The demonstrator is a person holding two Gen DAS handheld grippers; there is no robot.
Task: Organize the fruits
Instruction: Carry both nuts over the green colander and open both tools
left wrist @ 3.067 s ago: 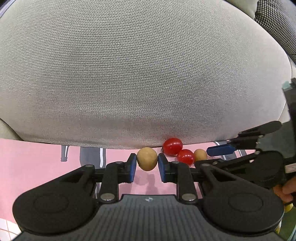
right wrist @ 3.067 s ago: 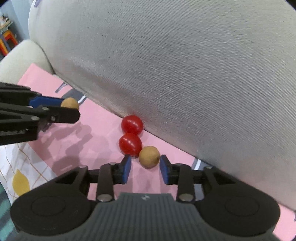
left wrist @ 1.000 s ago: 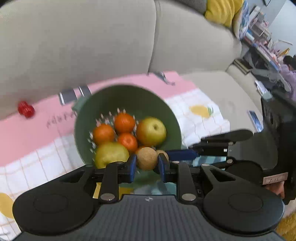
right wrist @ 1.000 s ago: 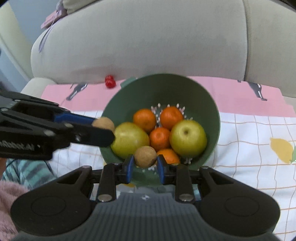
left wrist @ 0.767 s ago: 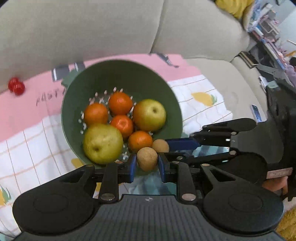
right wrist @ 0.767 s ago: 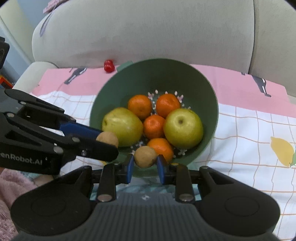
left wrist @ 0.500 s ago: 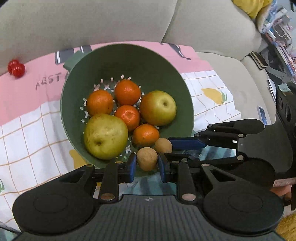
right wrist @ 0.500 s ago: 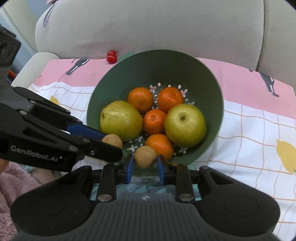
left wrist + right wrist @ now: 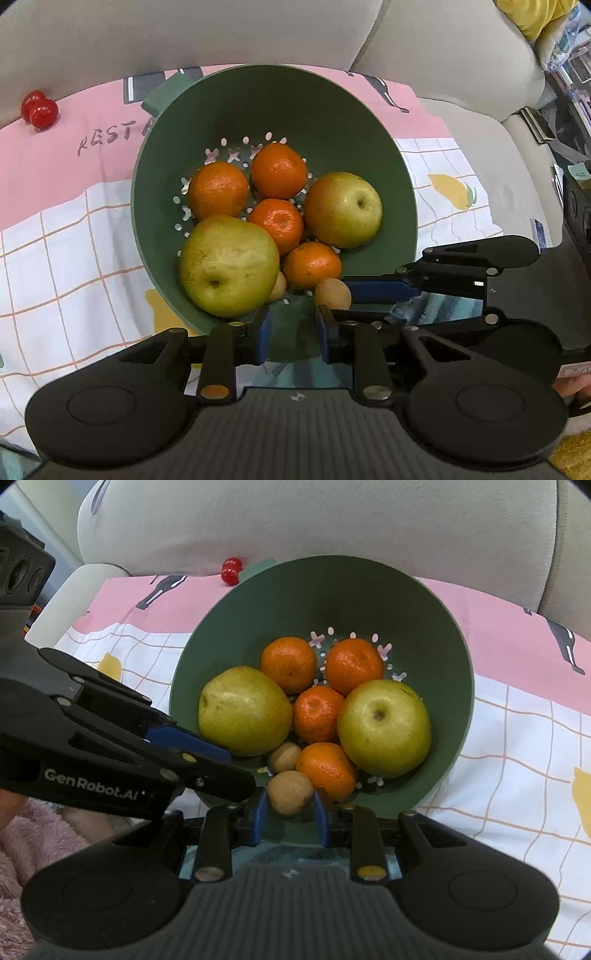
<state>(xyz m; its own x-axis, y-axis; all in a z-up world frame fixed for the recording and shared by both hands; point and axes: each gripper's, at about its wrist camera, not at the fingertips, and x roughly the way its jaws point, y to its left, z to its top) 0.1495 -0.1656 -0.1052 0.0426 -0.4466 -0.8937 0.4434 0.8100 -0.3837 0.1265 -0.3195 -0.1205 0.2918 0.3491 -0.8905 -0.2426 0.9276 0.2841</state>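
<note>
brown fruit (image 9: 277,287) newly in colander (image 9: 391,147) (dropped)

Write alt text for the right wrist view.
The right gripper holds a small brown fruit over the near rim of a green colander containing four oranges, two large yellow-green fruits and a second brown fruit. The left gripper reaches in from the left.
</note>
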